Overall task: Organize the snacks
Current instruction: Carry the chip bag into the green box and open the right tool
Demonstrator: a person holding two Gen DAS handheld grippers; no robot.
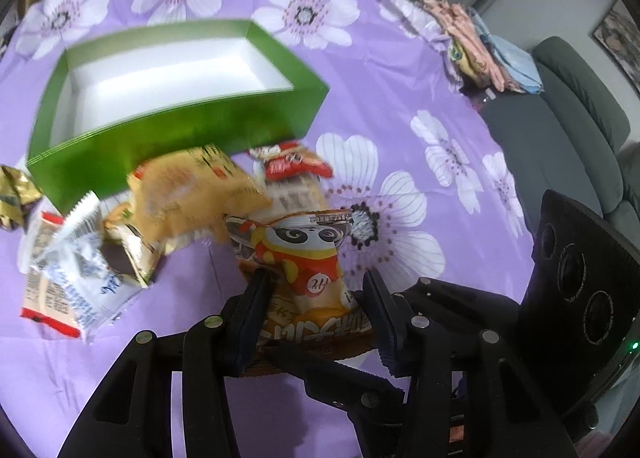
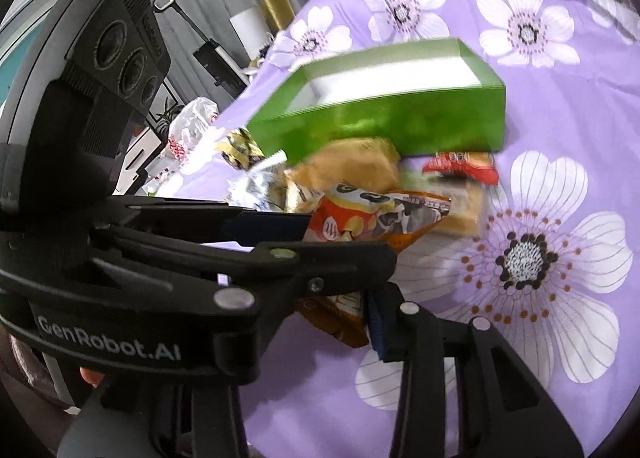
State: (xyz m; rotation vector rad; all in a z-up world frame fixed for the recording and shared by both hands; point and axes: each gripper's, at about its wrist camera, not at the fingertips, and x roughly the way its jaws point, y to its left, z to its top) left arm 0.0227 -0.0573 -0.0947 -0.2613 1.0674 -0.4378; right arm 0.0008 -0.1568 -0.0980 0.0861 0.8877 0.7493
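A purple cloth printed with big white flowers covers my tabletop (image 1: 400, 105), with a grey sofa (image 1: 568, 105) off at 3 o'clock in the left wrist view. The empty green box (image 1: 176, 97) sits at about 11 o'clock from my left gripper (image 1: 316, 298), open side up, ready to take the snacks, which lie heaped against its near wall. My left gripper is clenched on the panda snack packet (image 1: 308, 258), its fingers pinching the lower half so the top stands free; I judge this is the pick before carrying it to the box. A white-and-blue packet (image 1: 76, 278) lies at 9 o'clock, a red-topped packet (image 1: 296, 167) at 12 o'clock just beside the box. The right wrist view shows the left gripper from the side, crossing in front and holding the same packet, plus a gold-wrapped snack (image 2: 240, 147) by the box's left end. Of my right gripper (image 2: 380, 322) only one finger shows clearly, so I cannot tell whether it is released or closed.
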